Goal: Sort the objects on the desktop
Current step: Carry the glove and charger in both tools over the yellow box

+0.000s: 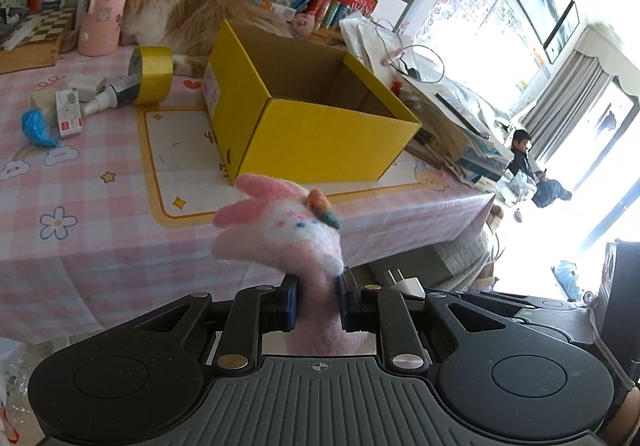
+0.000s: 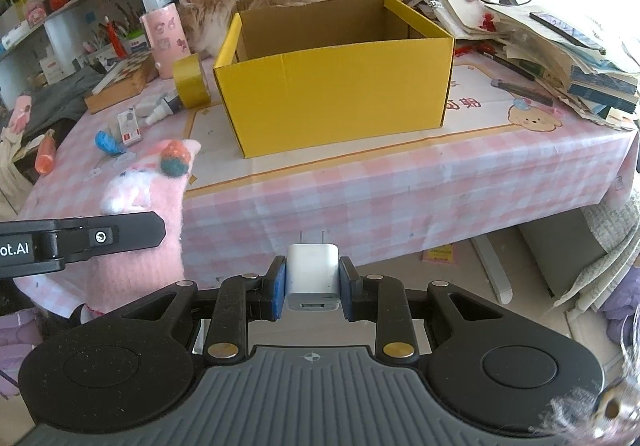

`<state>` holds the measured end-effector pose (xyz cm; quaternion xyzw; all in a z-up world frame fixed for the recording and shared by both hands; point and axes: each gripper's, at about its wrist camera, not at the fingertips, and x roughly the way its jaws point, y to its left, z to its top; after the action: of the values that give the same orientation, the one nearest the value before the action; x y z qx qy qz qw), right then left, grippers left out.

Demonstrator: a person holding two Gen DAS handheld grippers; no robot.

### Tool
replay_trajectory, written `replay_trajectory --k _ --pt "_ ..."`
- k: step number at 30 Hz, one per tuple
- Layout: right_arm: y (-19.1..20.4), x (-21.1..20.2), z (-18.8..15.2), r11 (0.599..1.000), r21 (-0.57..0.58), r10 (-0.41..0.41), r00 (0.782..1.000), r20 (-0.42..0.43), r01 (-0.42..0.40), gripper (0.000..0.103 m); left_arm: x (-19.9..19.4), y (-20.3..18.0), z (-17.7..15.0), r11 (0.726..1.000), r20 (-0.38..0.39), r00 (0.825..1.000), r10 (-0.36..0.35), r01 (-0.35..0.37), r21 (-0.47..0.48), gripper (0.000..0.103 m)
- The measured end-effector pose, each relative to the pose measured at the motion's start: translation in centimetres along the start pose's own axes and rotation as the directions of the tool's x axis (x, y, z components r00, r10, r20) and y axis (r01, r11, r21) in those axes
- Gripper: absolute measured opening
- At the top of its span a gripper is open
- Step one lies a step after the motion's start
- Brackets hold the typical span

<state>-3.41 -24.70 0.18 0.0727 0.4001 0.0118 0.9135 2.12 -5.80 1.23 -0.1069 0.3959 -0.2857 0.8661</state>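
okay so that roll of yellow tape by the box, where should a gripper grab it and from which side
Grip the yellow tape roll across its band, one finger through the open core and one outside, coming from above. It stands on edge, leaning near the yellow box, so the top arc is free. A spray bottle lies close against its lower side, so a low approach looks crowded.

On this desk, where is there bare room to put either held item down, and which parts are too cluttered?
The open yellow box looks empty inside. The tablecloth is bare between the box and the near table edge. Crowded: the corner by the yellow tape roll, spray bottle and small cartons, and the side under the stacked books and papers. A cat lies behind the box.
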Motion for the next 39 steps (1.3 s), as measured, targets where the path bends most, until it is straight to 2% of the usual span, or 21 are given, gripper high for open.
replay_trajectory --k 11,21,31,39 --pt "0.1 0.5 0.4 1.0 -0.015 0.002 1.0 -0.002 -0.002 0.024 0.7 -0.9 0.6 0.999 0.003 1.0 -0.009 0.008 0.05 0.018" --pt "-1.4 0.8 2.6 0.999 -0.034 -0.006 0.998 0.06 0.008 0.024 1.7 -2.9 2.5 0.99 0.071 0.997 0.002 -0.012 0.142 0.018" --pt "-3.1 1.4 7.3 0.996 -0.087 0.021 0.988 0.152 -0.008 0.024 3.2 -5.2 5.6 0.973 0.155 0.988 0.02 -0.055 0.224 0.018" --pt "-5.4 2.6 12.7 0.992 -0.119 0.057 0.97 0.238 -0.029 0.024 5.3 -5.7 9.3 0.967 0.221 0.974 0.057 -0.109 0.229 0.018"
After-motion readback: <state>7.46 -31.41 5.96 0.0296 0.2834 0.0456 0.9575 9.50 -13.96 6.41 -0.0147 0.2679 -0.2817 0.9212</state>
